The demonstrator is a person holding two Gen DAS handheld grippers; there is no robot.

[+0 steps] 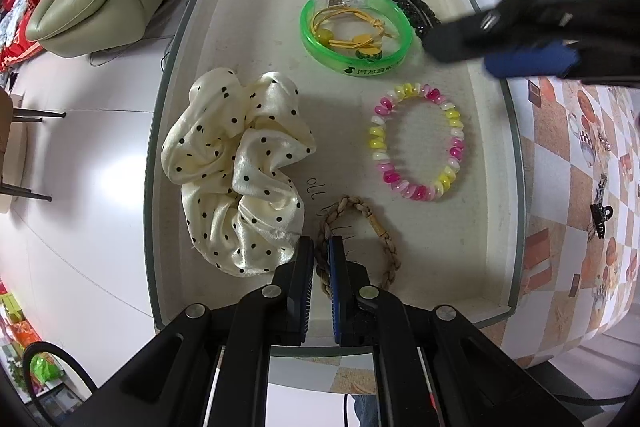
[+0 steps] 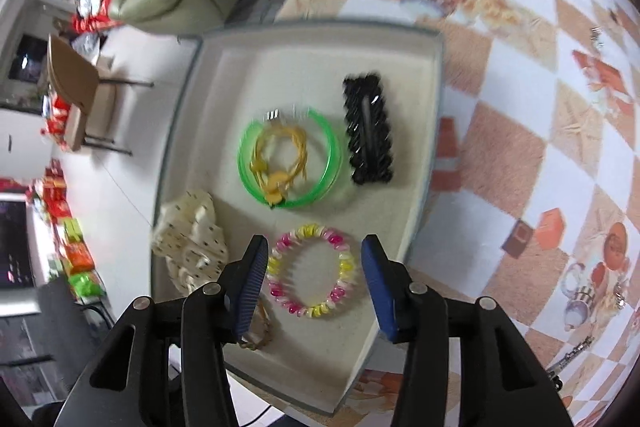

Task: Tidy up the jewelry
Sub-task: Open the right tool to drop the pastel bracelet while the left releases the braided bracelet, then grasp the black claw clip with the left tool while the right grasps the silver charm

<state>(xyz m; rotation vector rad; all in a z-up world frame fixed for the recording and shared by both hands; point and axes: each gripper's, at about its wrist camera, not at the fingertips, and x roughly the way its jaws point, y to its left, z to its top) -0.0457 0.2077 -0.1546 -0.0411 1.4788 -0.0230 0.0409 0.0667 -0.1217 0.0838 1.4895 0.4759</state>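
A: How far along is the sorting?

B: Well on, I judge. The tray (image 1: 516, 163) already holds the polka-dot scrunchie (image 1: 236, 171), the green bangle (image 1: 356, 31) with a yellow hair tie (image 1: 352, 31) inside it, the black hair clip (image 2: 368, 135) beside the bangle, the pink-and-yellow bead bracelet (image 1: 416, 143) and the braided bracelet (image 1: 360, 243).

A: And the claws?

B: The left claw (image 1: 322, 259) is nearly closed, pinching the braided bracelet's edge at the tray's near side. The right claw (image 2: 314, 267) is wide open and holds nothing, hovering above the bead bracelet.

A: What's left?

B: A dark claw clip (image 1: 600, 215) and some small pieces I can't make out lie on the counter (image 1: 568, 155), outside the tray's right wall.

A: Any writing?

B: The bangle carries a printed line of characters, too small to read. Handwriting on the tray floor beside the scrunchie looks like "all"; the rest is hidden.
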